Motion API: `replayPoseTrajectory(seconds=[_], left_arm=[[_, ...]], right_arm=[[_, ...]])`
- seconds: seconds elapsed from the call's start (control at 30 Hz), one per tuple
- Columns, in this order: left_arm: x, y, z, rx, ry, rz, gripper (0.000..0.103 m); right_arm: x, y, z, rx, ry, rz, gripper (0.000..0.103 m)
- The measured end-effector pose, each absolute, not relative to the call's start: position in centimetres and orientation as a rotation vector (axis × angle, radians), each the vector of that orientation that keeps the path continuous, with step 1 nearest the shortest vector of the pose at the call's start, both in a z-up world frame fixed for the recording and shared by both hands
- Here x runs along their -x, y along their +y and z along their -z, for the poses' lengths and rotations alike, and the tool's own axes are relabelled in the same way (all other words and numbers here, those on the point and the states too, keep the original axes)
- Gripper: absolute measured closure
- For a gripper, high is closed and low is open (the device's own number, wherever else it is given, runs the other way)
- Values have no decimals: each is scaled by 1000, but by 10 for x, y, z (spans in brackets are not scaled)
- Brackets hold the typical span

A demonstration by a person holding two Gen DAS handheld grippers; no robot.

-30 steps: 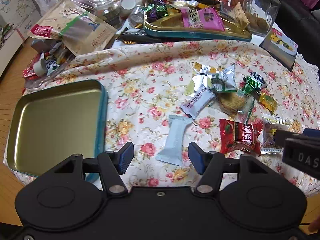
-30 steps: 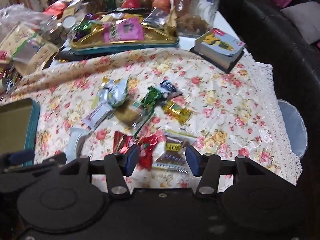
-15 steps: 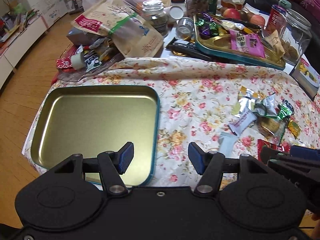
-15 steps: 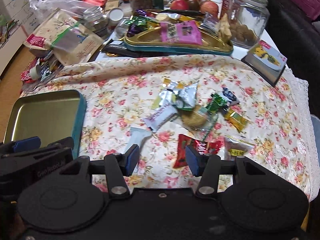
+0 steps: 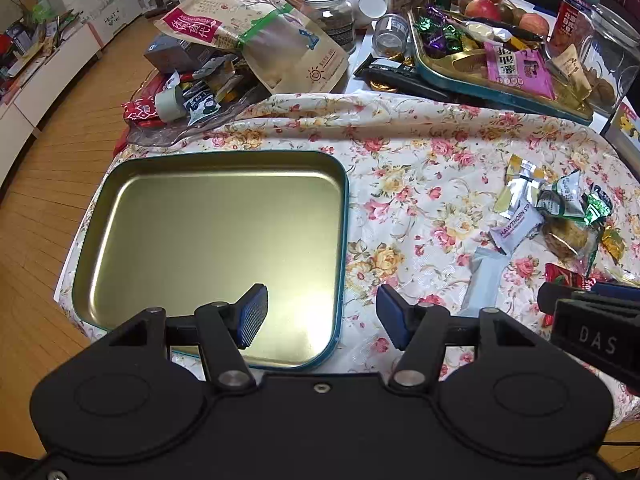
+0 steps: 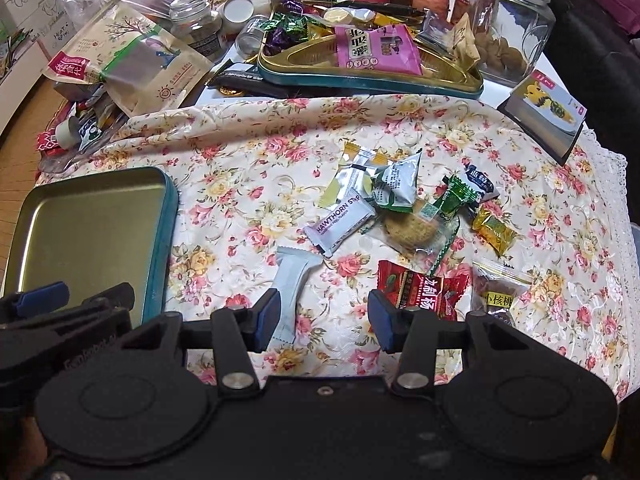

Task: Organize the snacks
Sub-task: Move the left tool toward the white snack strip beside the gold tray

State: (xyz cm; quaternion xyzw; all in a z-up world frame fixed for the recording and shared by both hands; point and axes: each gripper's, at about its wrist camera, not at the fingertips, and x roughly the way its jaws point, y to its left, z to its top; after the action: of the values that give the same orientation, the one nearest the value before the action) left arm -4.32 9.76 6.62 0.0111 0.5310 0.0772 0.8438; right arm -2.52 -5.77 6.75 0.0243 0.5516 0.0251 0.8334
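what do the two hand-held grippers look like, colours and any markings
Both look alike: matte black plastic bodies with two round raised discs, silver pivot screws, and angled black fingers tipped with blue ribbed pads. The left hand-held gripper and right hand-held gripper match. Seen from the left wrist view, the right one's side bears pale letters "DAS". No cables, hands or sleeves are clearly visible.

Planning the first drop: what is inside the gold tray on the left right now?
The gold tray shows only bare metal; no snack lies in it. The left gripper, open, covers its near edge, so that strip cannot be checked. The snacks lie on the cloth.
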Motion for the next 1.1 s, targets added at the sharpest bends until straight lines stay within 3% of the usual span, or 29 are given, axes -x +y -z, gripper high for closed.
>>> replayPoseTrajectory(seconds=[1.1], left_arm=[[43,92,-58,-65,1148,-169,39]], right_arm=[[27,-46,-66,-38,1193,-78,57]])
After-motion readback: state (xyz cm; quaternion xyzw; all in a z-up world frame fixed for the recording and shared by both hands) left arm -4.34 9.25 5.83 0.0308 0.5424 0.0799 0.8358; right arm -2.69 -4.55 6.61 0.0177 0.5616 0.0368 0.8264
